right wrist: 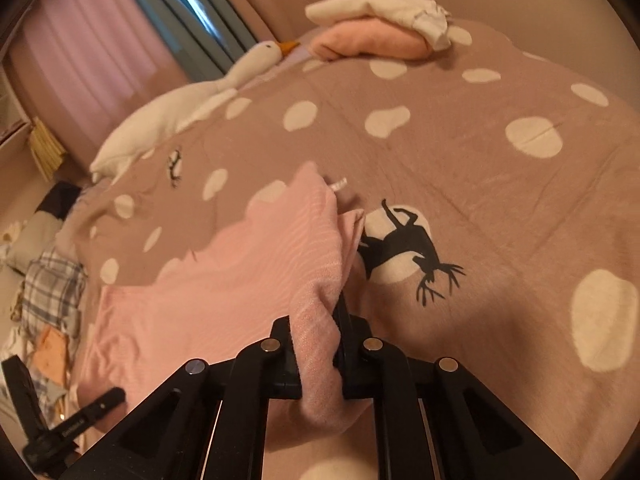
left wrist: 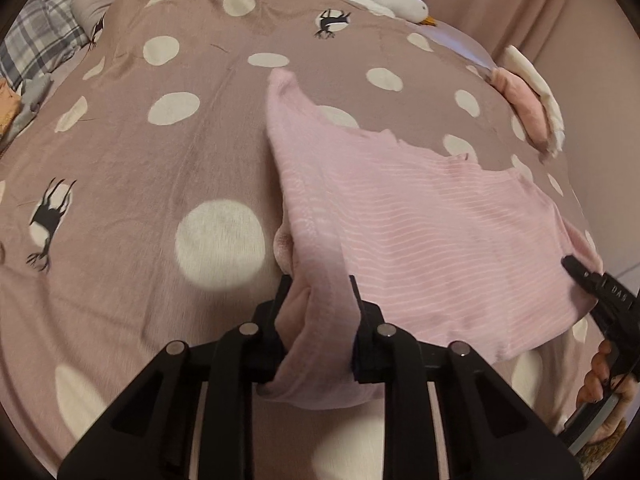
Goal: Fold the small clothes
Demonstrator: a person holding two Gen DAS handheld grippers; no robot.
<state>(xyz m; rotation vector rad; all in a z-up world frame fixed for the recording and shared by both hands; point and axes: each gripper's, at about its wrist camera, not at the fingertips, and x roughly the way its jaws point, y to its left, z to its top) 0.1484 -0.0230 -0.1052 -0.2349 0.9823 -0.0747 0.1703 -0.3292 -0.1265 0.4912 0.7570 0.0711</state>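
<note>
A small pink striped garment (left wrist: 420, 232) lies spread on the polka-dot bedspread (left wrist: 168, 168). My left gripper (left wrist: 320, 284) is shut on the garment's near left edge, with cloth bunched between the fingers. My right gripper (right wrist: 316, 320) is shut on the garment (right wrist: 240, 272) at its near right edge, the fabric hanging over the jaws. The right gripper's finger (left wrist: 588, 280) shows at the garment's right side in the left wrist view. The left gripper's finger (right wrist: 76, 420) shows at the lower left of the right wrist view.
A folded stack of pink and white clothes (right wrist: 380, 28) sits at the bed's far edge, also seen in the left wrist view (left wrist: 528, 100). A white goose plush (right wrist: 192, 96) lies along the far side. Plaid cloth and other items (right wrist: 48, 292) lie at the bed's left end. Curtains hang behind.
</note>
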